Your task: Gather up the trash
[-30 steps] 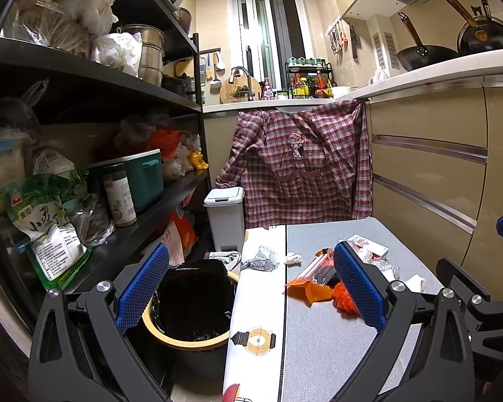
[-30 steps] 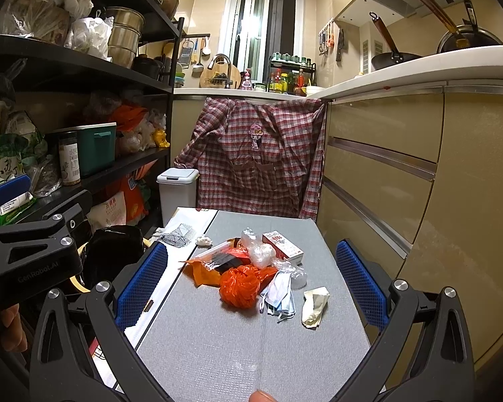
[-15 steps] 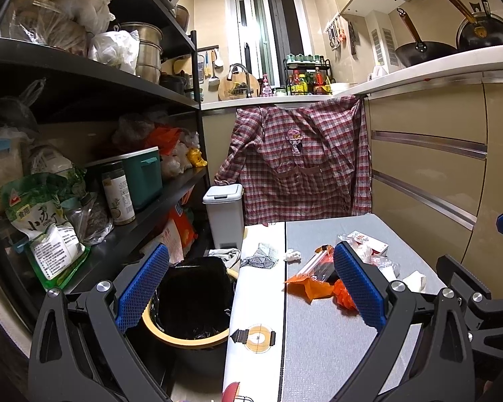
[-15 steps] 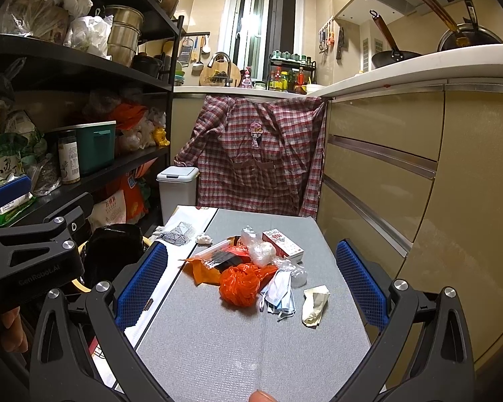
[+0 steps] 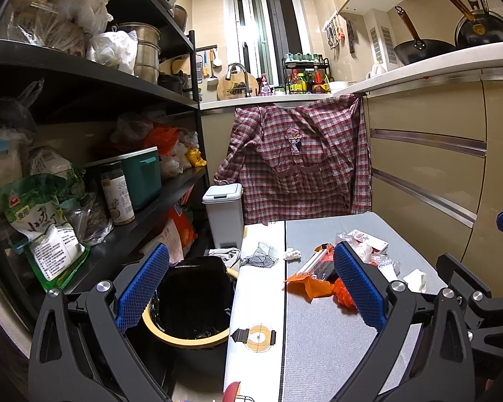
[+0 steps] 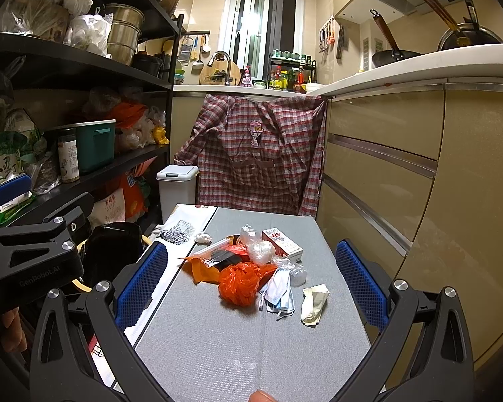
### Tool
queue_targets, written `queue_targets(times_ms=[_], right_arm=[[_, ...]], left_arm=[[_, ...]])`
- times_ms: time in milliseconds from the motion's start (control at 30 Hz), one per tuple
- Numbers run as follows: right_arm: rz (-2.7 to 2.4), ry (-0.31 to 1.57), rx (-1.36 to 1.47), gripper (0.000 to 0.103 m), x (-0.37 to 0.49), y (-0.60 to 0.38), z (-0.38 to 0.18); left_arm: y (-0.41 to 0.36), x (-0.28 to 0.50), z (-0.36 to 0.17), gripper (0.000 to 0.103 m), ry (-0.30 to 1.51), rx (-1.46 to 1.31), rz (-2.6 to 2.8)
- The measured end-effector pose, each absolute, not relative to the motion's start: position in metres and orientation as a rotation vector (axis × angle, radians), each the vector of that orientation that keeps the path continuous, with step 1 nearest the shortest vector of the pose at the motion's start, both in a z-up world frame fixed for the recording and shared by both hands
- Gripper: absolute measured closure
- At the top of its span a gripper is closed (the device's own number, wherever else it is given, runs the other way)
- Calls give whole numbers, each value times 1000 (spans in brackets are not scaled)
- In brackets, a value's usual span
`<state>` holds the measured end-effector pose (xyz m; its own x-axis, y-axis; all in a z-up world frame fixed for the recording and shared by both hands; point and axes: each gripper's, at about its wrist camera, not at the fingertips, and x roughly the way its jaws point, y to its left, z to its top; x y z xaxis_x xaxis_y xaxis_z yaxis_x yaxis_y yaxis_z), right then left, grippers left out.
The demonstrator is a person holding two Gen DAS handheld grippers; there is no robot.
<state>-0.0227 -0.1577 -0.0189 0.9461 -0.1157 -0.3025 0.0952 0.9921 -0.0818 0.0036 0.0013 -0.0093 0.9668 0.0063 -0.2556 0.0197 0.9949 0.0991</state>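
Observation:
A heap of trash lies on the grey table (image 6: 224, 345): an orange plastic bag (image 6: 239, 284), a clear zip bag with dark contents (image 6: 218, 254), a red-and-white carton (image 6: 283, 243), face masks (image 6: 280, 289), a crumpled cream wrapper (image 6: 313, 303) and a small white wad (image 6: 202, 237). A bin with a black liner (image 5: 192, 296) stands on the floor left of the table. My left gripper (image 5: 249, 289) is open and empty, over the table's left edge and the bin. My right gripper (image 6: 249, 284) is open and empty, short of the heap.
Black shelves (image 5: 84, 77) packed with food bags and pots run along the left. A white pedal bin (image 5: 223, 212) and a plaid shirt (image 5: 298, 160) stand behind the table. Beige drawers (image 6: 385, 174) close the right side. A patterned white cloth (image 5: 258, 301) covers the table's left strip.
Both views shift only slightly; the left gripper has drifted a little back and upward. Nothing on the table has moved.

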Motion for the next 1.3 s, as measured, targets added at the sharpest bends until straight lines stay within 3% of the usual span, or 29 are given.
queue_targets(times_ms=[333, 733, 1300], right_arm=[[-115, 332, -52, 5, -20, -165, -24], [-193, 413, -10, 5, -5, -197, -37], [-149, 608, 75, 5, 122, -201, -117]], left_arm=[[1, 4, -12, 8, 270, 110, -9], [-2, 40, -25, 8, 403, 88, -52], [-11, 147, -75, 8, 431, 43, -42]])
